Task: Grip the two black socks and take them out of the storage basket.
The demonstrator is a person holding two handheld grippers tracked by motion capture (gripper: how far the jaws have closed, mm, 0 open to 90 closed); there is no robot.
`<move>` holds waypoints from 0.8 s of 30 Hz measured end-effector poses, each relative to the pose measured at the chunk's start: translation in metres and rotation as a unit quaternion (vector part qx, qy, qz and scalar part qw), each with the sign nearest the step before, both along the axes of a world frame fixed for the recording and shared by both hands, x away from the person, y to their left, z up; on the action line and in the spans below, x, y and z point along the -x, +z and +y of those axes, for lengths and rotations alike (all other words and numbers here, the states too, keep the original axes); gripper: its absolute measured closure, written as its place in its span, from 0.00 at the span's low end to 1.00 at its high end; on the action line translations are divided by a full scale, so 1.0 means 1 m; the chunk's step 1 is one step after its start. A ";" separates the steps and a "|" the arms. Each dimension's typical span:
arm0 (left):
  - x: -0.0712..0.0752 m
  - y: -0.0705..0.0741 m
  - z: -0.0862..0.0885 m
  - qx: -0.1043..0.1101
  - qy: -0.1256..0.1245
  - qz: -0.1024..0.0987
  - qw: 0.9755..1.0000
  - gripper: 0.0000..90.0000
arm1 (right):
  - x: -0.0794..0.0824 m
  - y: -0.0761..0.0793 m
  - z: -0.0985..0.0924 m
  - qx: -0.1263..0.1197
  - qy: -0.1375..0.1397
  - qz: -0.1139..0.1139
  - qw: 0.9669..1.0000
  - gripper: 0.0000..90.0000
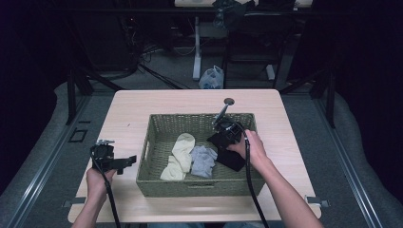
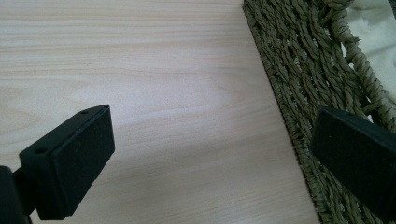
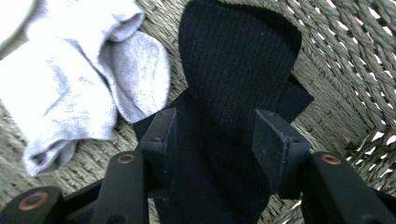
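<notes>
Between the two black jaws of the right gripper (image 3: 215, 140) lies a black sock (image 3: 238, 60), flat on the woven floor of the wicker basket (image 1: 157, 178), its ribbed cuff folded up ahead of the pads. The jaws stand about half open, one on each side of the fabric; from the right gripper view I cannot tell for sure that the pads press on it yet, and a gap shows at the right-hand pad. The step in hand reads as the grasp of this sock, with the lift not yet begun. The next move, as I judge it, calls for the jaws to close until the knit is pinched firmly, then a straight rise clear of the basket wall (soft fabric slips easily from a shallow bite, so a deep hold matters).

Just to the left of these jaws lies a grey sock (image 3: 70, 88), near the black one, and beyond it, farther toward the other hand, a cream sock (image 1: 179, 154).

From above, the right hand (image 1: 249, 147) reaches over the basket's right part, wrist bent, the gripper tipped down into it.

Well apart, the left gripper (image 2: 210, 154) hovers low over the light wooden table (image 2: 140, 70) beside the basket's outer wall, jaws wide apart and holding nothing, the left hand (image 1: 97, 178) level near the table's edge.
</notes>
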State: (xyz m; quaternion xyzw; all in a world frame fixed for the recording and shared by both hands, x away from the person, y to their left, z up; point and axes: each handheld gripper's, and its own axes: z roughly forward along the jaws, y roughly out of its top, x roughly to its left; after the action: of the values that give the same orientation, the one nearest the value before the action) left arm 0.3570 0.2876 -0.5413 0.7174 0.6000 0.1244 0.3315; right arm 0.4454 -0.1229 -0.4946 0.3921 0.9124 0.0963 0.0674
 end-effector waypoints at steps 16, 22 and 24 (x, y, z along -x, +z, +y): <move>-0.001 -0.001 0.000 0.000 -0.002 0.001 1.000 0.00 | -0.002 0.003 -0.008 -0.005 -0.020 0.012 1.000 0.96; -0.002 -0.001 -0.002 0.000 -0.002 0.001 1.000 0.00 | 0.004 0.035 -0.015 -0.031 -0.019 -0.004 0.999 0.96; -0.002 -0.001 -0.002 0.001 -0.002 0.002 1.000 0.00 | 0.006 0.046 -0.018 -0.040 -0.020 -0.016 0.999 0.97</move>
State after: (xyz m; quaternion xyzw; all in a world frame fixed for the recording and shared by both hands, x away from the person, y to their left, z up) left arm 0.3587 0.2854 -0.5419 0.7187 0.5992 0.1216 0.3311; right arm 0.4391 -0.1405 -0.4488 0.4109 0.8987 0.1375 0.0679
